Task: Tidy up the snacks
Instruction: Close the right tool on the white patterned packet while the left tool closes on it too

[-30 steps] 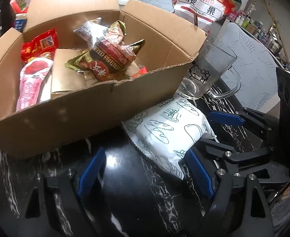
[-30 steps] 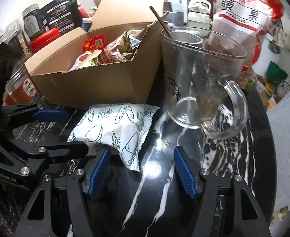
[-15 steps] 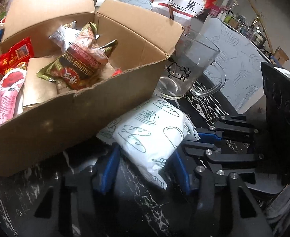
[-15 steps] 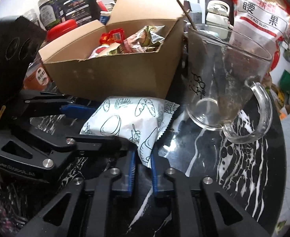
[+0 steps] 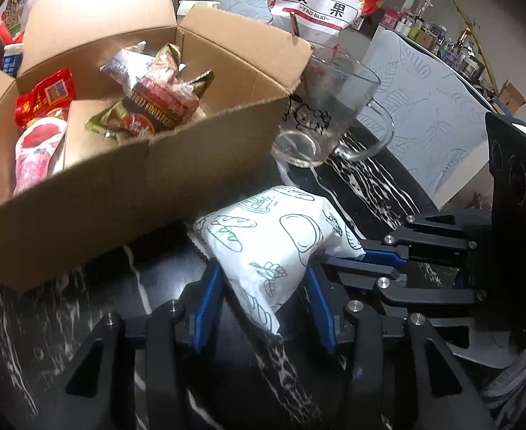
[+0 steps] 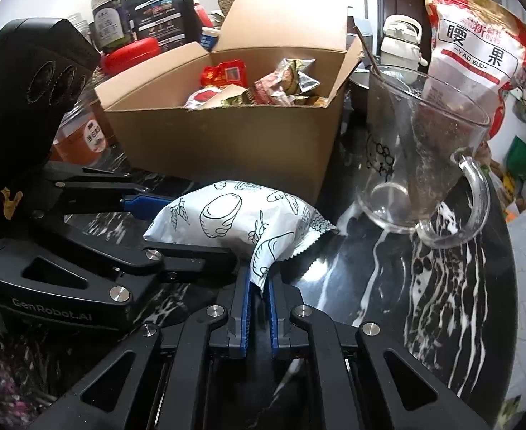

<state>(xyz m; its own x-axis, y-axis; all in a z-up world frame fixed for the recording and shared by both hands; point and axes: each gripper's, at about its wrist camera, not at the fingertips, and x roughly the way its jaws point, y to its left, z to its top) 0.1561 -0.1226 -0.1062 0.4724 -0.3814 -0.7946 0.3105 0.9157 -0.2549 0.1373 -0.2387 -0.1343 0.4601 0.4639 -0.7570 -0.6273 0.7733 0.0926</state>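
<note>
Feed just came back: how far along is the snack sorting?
Done: several snack packets already sit in the cardboard box. In hand: the white bread-print packet, right gripper clamped on its corner, left gripper jaws closing around its body. Left: lifting it off the marble table into the box.
</note>
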